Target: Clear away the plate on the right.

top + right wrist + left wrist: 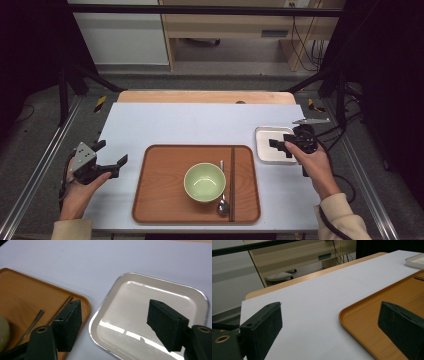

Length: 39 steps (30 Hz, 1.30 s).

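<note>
A wooden tray [160, 190] lies at the front middle of the white table. On it stand a light green bowl [204, 182], a metal spoon [223, 205] and dark chopsticks [232, 185] along its right side. An empty silver metal tray [265, 160] sits to its right. My right gripper [280, 146] hovers open over that metal tray [155, 290], nothing between its jaws [115, 310]. My left gripper [113, 151] rests open left of the wooden tray, its jaws [330, 310] straddling the tray's left edge [387, 292] with nothing between them.
The white tabletop [200, 122] stretches behind both trays, with a wooden strip [205, 96] at its far edge. Black frame posts [62, 85] stand at the table's sides, and cables [345, 130] hang at the right. In the right gripper view the spoon handle [33, 321] and chopsticks [63, 305] lie near the wooden tray's corner.
</note>
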### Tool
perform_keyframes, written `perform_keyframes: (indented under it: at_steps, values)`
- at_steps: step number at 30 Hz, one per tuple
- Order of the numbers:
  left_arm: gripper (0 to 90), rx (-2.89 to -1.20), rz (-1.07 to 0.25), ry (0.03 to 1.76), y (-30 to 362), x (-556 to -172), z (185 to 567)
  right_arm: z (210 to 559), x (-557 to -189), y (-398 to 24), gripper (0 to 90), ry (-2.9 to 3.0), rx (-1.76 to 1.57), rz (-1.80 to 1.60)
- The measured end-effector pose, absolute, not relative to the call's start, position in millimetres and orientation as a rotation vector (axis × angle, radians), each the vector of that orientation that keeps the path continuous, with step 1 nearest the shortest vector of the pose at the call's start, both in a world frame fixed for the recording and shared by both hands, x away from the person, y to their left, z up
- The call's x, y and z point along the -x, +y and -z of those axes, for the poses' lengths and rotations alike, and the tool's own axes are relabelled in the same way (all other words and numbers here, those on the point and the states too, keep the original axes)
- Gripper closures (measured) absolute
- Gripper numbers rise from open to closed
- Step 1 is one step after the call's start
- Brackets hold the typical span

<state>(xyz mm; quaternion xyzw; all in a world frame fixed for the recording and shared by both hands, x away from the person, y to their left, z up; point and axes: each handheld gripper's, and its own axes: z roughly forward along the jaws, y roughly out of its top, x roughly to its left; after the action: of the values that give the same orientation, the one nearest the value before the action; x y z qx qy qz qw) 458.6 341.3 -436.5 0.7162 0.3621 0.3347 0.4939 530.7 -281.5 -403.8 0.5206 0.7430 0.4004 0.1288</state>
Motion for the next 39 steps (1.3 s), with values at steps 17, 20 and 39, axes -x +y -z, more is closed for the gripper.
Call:
perform_keyframes:
  at_steps: [17,20,39]
  values:
    - [5.5,-1.759,-0.832,0.856,333.7,-459.0,437.1,422.7,-544.2,-340.0,54.1,1.995,-1.689,-1.068]
    - [5.5,-1.766,-0.837,0.849,331.9,-458.9,436.6,428.6,-549.6,-344.8,57.6,1.985,-1.719,-1.039]
    - [5.3,-1.794,-0.832,0.845,329.3,-460.4,441.1,463.0,-562.0,-352.6,74.5,2.004,-1.833,-0.979]
